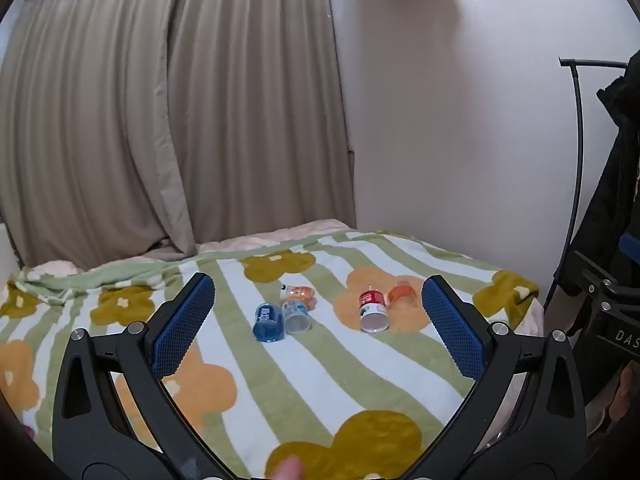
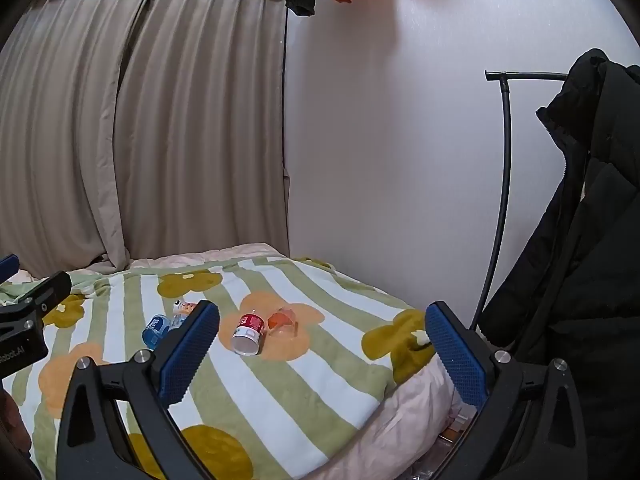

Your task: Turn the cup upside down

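On the bed, a blanket [image 1: 280, 380] with green and white stripes and yellow and orange flowers is spread, and five small cups lie on their sides on it. At the left side of the group is a blue cup [image 1: 267, 323], and just beside it, touching, is a clear cup with a pale blue label [image 1: 296, 315]; its open mouth faces toward the camera. Behind these two lies a small white cup with an orange print [image 1: 298, 292]. More to the right, well apart from the first three, is a red and white cup [image 1: 373, 310] with its open mouth toward the camera, and just behind it, on the right, an orange transparent cup [image 1: 400, 294]. Both of these rest on an orange flower of the blanket.

The left gripper [image 1: 316, 320] is above the near part of the blanket. Its two blue pads [image 1: 184, 328] stand wide apart and nothing is between them; it holds nothing. In its own view the cups appear between the pads, but farther away.

The right gripper [image 2: 320, 344] is also spread wide and holds nothing. In the right wrist view the red and white cup [image 2: 248, 334] and the orange transparent cup [image 2: 282, 322] are seen between its blue pads [image 2: 188, 356], farther on the blanket [image 2: 312, 392] and not touched. The blue cup [image 2: 155, 330] is partly hidden behind the left pad.

Behind the bed hangs a beige curtain [image 1: 140, 120], with a white wall [image 1: 440, 140] next to it. At the right a black coat [image 2: 580, 260] hangs on a black rack [image 2: 504, 184].
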Demonstrator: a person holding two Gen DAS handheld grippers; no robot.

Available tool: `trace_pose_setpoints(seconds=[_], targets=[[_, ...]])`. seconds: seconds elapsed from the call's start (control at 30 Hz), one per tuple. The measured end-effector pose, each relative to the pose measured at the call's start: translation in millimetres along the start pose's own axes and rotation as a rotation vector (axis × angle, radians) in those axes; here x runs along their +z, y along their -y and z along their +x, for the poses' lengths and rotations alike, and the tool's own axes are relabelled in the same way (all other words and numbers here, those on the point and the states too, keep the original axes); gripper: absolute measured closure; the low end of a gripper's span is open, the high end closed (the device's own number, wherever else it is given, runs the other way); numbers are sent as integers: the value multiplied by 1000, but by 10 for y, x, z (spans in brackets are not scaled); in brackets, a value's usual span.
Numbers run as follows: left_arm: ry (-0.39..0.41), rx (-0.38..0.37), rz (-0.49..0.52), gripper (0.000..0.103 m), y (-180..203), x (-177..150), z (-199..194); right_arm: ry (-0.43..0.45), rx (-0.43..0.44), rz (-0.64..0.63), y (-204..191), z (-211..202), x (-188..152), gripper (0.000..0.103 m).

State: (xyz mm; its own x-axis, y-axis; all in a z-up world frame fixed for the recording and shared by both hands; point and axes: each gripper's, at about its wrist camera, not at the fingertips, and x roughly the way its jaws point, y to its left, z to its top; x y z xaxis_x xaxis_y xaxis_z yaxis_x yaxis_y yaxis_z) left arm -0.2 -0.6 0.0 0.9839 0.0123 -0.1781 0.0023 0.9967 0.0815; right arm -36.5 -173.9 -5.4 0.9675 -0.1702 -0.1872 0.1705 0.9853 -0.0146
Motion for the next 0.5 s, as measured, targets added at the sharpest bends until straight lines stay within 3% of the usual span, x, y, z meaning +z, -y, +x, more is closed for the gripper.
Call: trace_pose_setpoints(seconds=[0.13, 0.5], targets=[[3, 29, 17, 0, 10, 1, -20, 6, 1, -1, 17, -8, 11, 0], [9, 6, 12, 0, 58, -9, -12, 21, -5, -4, 36, -46, 53, 0]])
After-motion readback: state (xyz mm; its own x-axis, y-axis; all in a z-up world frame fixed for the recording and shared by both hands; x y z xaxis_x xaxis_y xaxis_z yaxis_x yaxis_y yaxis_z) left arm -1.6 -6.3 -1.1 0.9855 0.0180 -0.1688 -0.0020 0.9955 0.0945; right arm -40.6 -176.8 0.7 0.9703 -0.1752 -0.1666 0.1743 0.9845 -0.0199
